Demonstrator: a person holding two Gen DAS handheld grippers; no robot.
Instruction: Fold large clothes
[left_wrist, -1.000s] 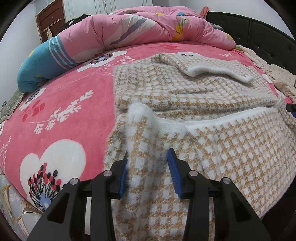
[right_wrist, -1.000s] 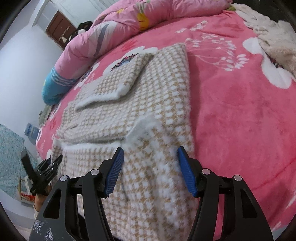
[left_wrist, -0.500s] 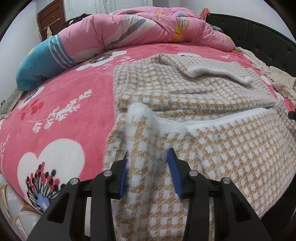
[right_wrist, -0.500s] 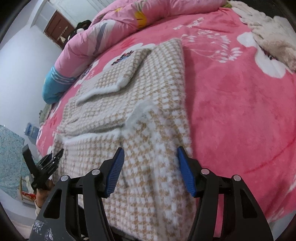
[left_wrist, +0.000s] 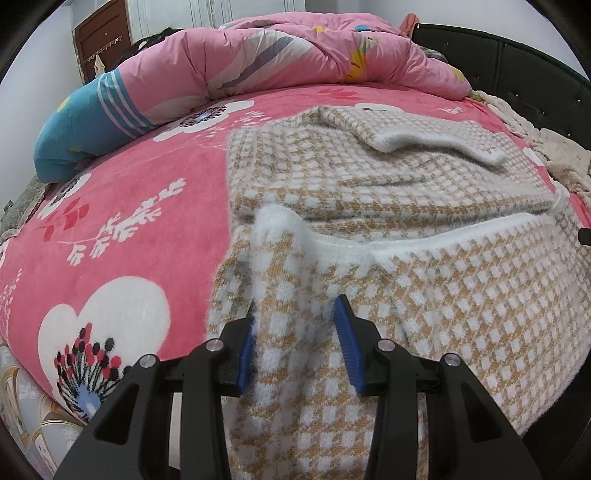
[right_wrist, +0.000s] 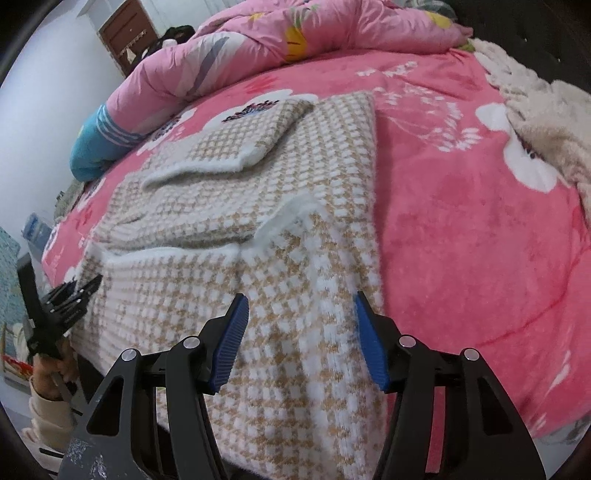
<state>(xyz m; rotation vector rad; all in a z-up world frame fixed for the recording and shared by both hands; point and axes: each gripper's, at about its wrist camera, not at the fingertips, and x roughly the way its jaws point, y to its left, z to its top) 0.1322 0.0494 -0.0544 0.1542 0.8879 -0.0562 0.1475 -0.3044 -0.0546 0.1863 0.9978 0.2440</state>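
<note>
Left wrist: left claw (left_wrist: 295, 343) sits low over the near left corner of the sweater (left_wrist: 424, 288), fingers part spread with a raised ridge of knit between the blue pads (left_wrist: 349, 350); left pad looks to press the fabric, right pad's contact is unclear, so I can't tell if it's a real pinch. Risk: fuzzy knit is thick and slippery, and a pinch on the top layer only would let the under layer drop when lifted, skewing the fold. The sweater lies spread on the pink blanket (left_wrist: 129, 229), sleeves already folded in across the far half, near hem edge turned up just ahead of the claw. Right wrist: right claw (right_wrist: 301, 332) is over the near right corner, jaws closing, knit between them but pads (right_wrist: 371, 350) not yet pressing from what I see. Risk: it's closing close to the sweater's right edge, so it may catch just the fringe or grab the blanket too. Left claw (right_wrist: 70, 302) shows at far left by the other corner, so the hem spans between the two. Uneven grip depth between sides would likely pull the hem crooked; the loose folded sleeve (right_wrist: 236, 147) on top could slide off if the lift is jerky
</note>
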